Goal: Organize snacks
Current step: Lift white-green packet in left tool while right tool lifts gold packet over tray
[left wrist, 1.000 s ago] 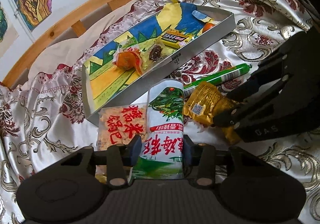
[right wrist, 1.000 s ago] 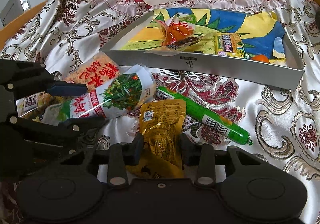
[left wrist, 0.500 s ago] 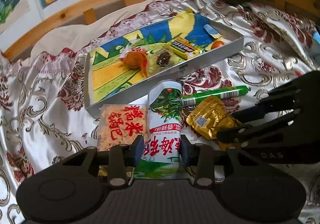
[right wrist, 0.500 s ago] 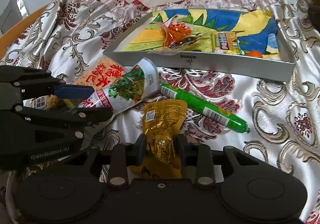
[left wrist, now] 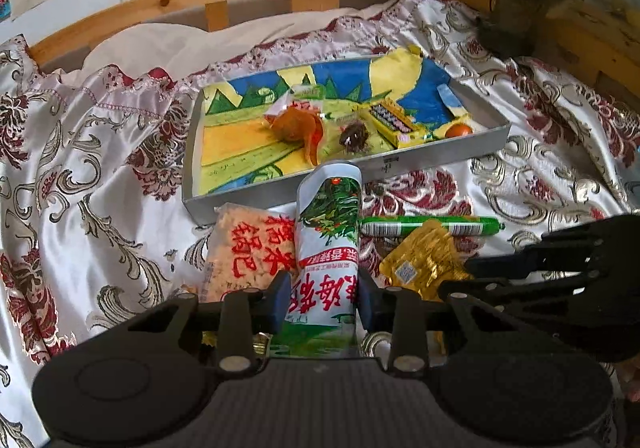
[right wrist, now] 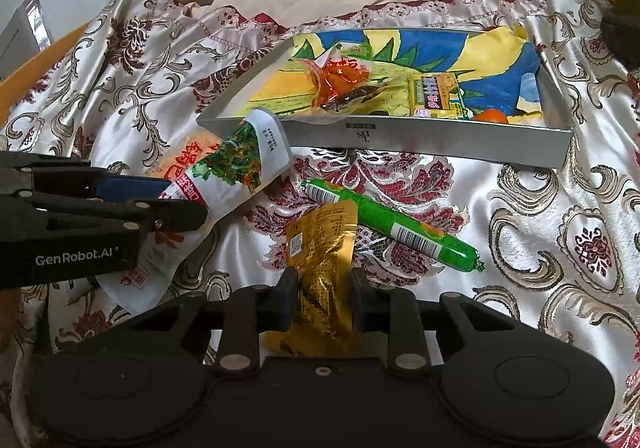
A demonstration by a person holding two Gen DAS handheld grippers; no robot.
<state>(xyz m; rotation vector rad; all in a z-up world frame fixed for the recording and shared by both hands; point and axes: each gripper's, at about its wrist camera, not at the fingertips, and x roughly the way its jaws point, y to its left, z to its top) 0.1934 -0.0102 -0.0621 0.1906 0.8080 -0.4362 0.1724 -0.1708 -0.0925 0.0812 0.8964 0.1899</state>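
Carrying both packets to the grey tray on the bed, keep the left gripper clenched on the white pouch and the right gripper on the gold packet, apparently lifted; clear the tray wall first.

"GenRobot.AI" is printed white on the left gripper body, left of the right gripper's view. Rice cracker bag beside the left gripper shows red "糯米锅巴". Other pack lettering isn't legible.
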